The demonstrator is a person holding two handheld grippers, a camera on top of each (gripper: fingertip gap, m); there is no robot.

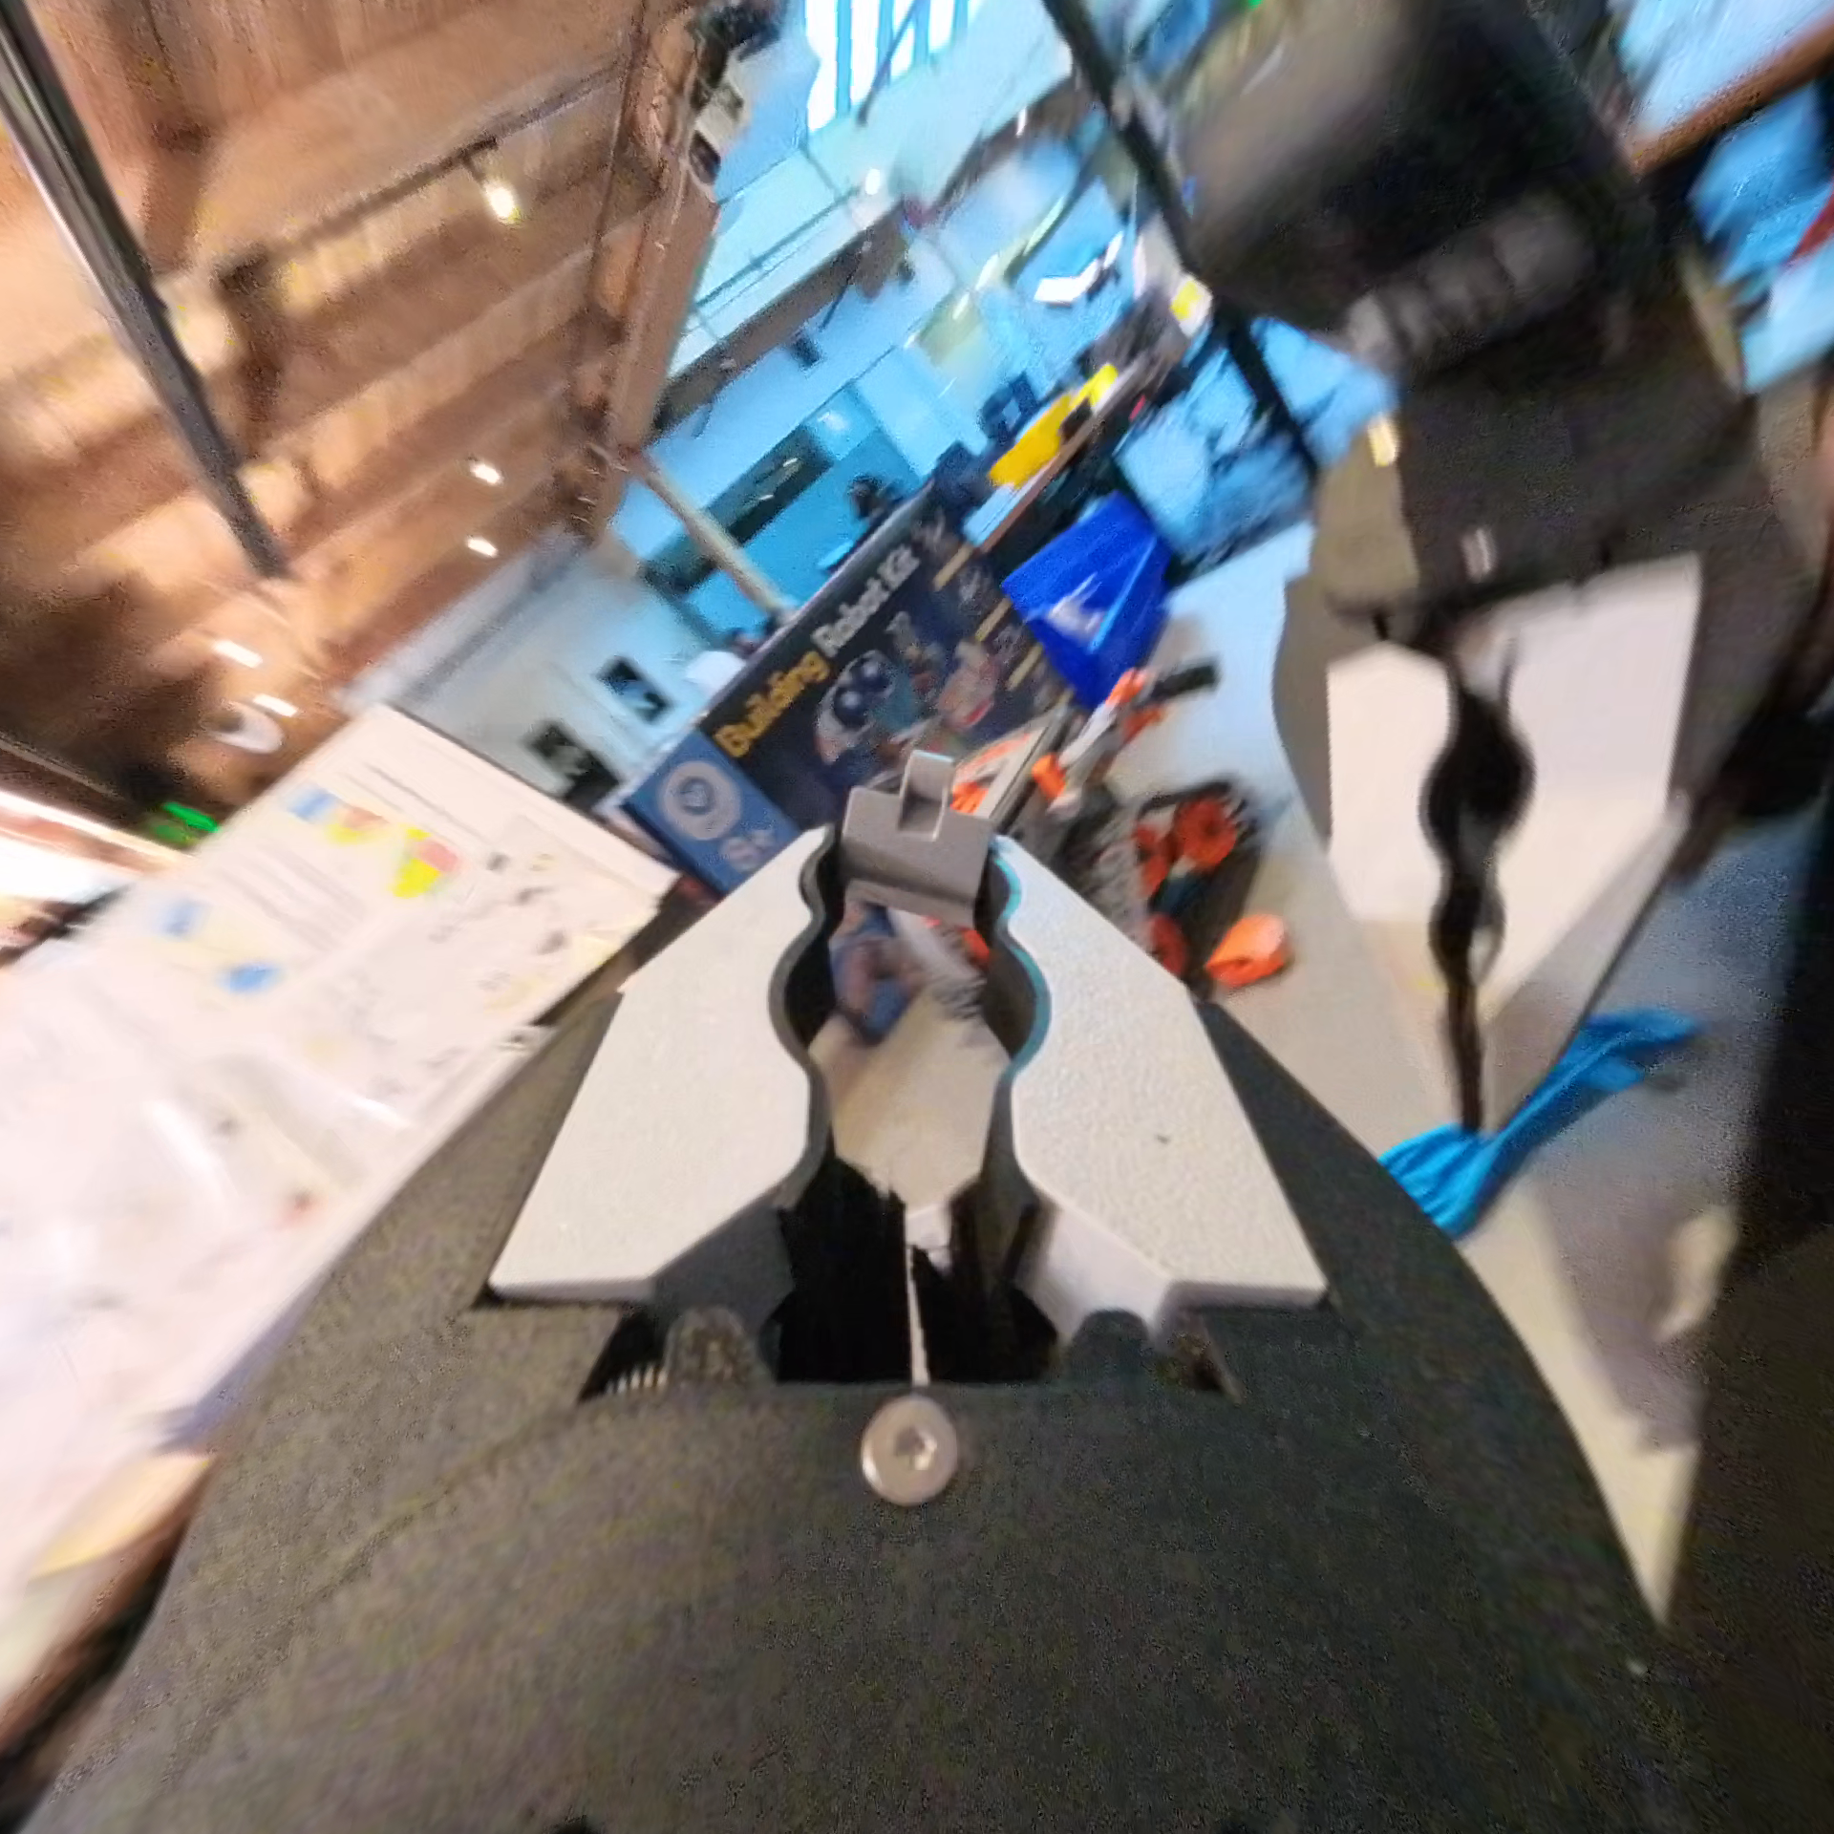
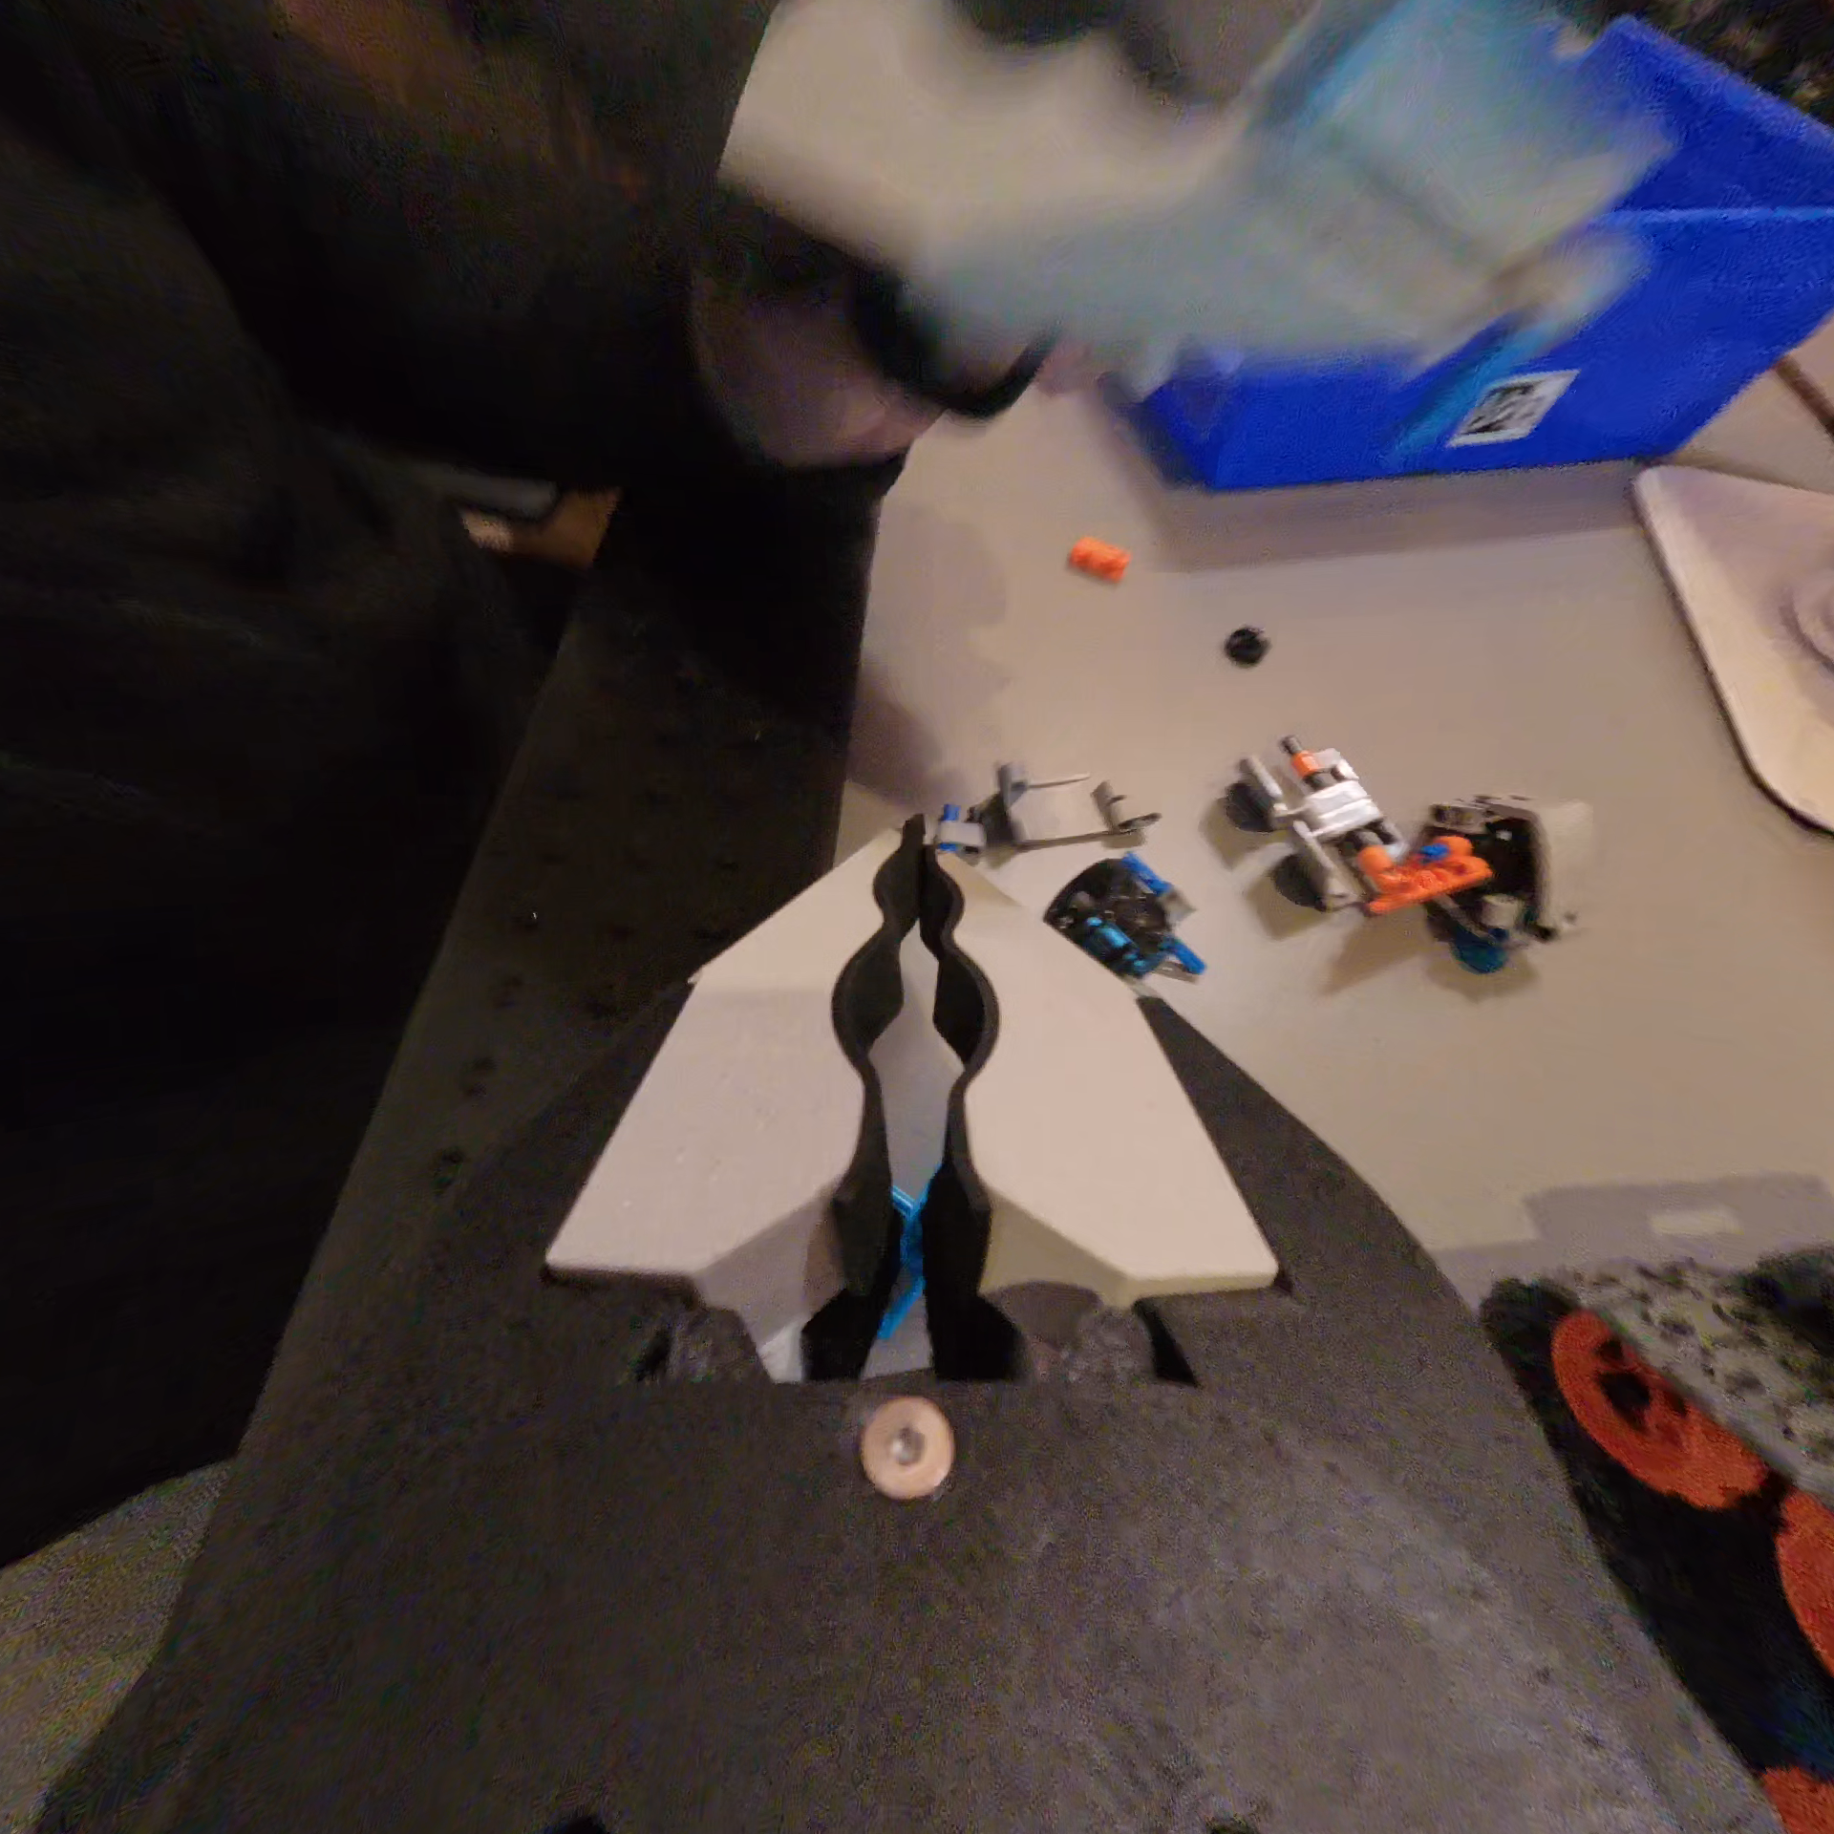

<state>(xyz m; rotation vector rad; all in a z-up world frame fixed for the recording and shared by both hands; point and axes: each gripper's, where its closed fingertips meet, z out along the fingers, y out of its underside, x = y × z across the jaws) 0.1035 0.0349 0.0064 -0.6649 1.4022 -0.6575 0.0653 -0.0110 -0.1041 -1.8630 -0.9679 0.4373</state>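
Note:
My left gripper (image 1: 915,878) is shut on a small grey plastic building piece (image 1: 918,829), held up off the table between its tips. In the left wrist view my right gripper (image 1: 1467,1092) hangs at the right with its jaws together, tips down near a blue part (image 1: 1528,1121). In the right wrist view my right gripper (image 2: 918,844) is shut with its wavy black pads (image 2: 873,992) meeting. Its tips are just short of a grey piece with blue pins (image 2: 1052,814) on the tabletop (image 2: 1290,1092). I see nothing held between the pads.
Small assemblies lie ahead: a black and blue one (image 2: 1121,918) and a grey, orange and black one (image 2: 1389,853). An orange block (image 2: 1100,558) and a black ring (image 2: 1246,645) lie farther off. A blue bin (image 2: 1588,377), a kit box (image 1: 873,695), a printed sheet (image 1: 347,943) and orange wheels (image 2: 1647,1409) surround them. Across from one pair of fingers to the other is roughly 12 centimetres.

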